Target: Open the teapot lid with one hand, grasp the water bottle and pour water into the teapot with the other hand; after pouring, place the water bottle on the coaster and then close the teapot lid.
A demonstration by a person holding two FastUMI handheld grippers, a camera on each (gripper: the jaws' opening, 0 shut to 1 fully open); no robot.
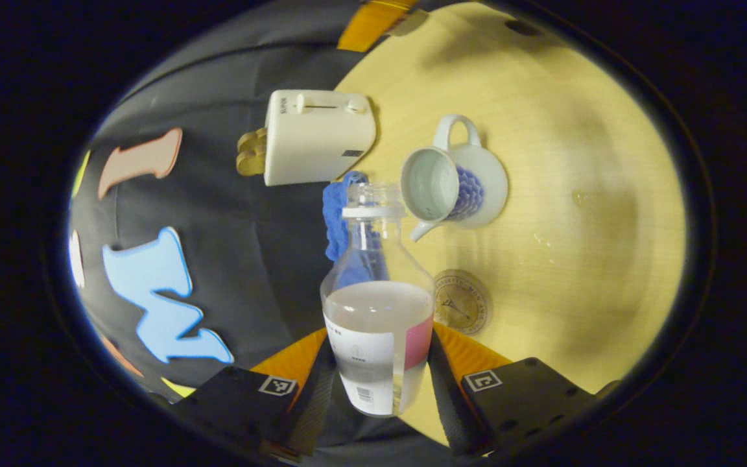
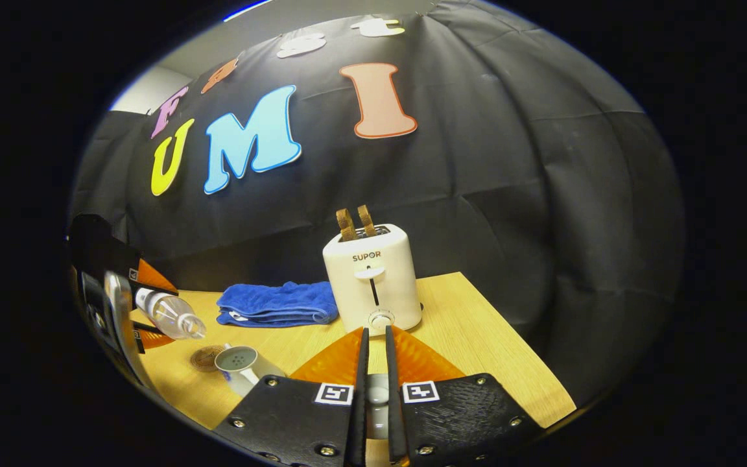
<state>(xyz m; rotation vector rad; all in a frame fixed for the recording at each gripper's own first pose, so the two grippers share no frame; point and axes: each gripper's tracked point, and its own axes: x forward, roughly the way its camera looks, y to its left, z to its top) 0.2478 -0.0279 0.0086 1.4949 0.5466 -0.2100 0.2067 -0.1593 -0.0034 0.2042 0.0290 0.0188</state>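
Tilting water bottle (image 1: 377, 305) mouth-first toward teapot (image 1: 451, 181), left claw (image 1: 380, 383) pinching it; right claw (image 2: 373, 395) apparently pinching lid.

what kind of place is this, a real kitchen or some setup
Likely a staged booth, not a real kitchen: a small wooden table against a black cloth wall, holding a toaster, teapot and folded blue towel.

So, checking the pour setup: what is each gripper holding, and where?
Left gripper clamps the water bottle around its labelled lower body. Right gripper pinches something pale, likely the teapot lid.
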